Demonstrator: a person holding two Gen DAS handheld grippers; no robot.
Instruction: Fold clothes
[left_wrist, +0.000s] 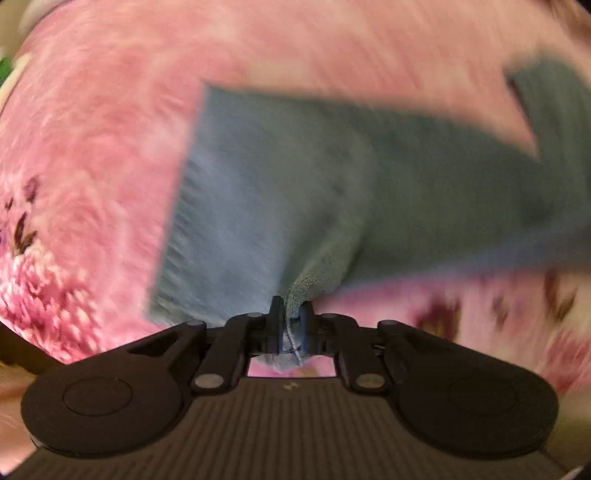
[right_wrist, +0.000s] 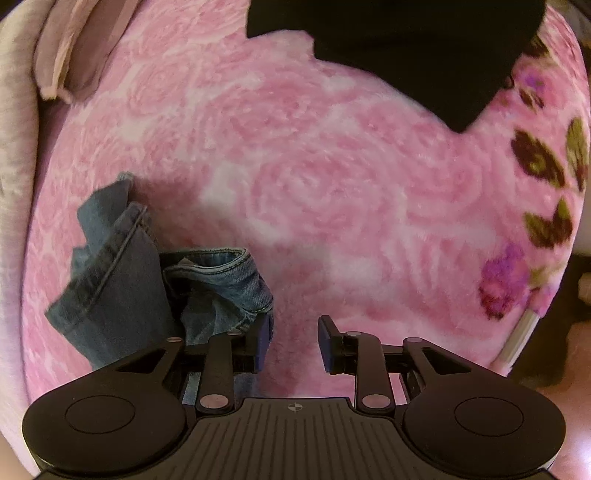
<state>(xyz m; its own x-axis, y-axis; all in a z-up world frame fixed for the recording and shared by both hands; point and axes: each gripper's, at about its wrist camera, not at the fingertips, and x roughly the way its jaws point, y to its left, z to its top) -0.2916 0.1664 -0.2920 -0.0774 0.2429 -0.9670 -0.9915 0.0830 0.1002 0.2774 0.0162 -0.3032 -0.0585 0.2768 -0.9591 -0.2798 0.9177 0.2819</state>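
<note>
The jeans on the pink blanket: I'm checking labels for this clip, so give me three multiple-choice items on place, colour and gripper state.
1. In the right wrist view, the jeans lie where?
A. lower left
B. top right
C. centre

2. What colour is the garment at the top of that view?
A. white
B. black
C. yellow

3. The left gripper is
A. wide open
B. out of view
C. shut on denim

Key: 1 A, the jeans sit beside the right gripper's left finger; 2 B, it is a dark mass on the blanket; 3 C, a denim fold is pinched between its jaws.
</note>
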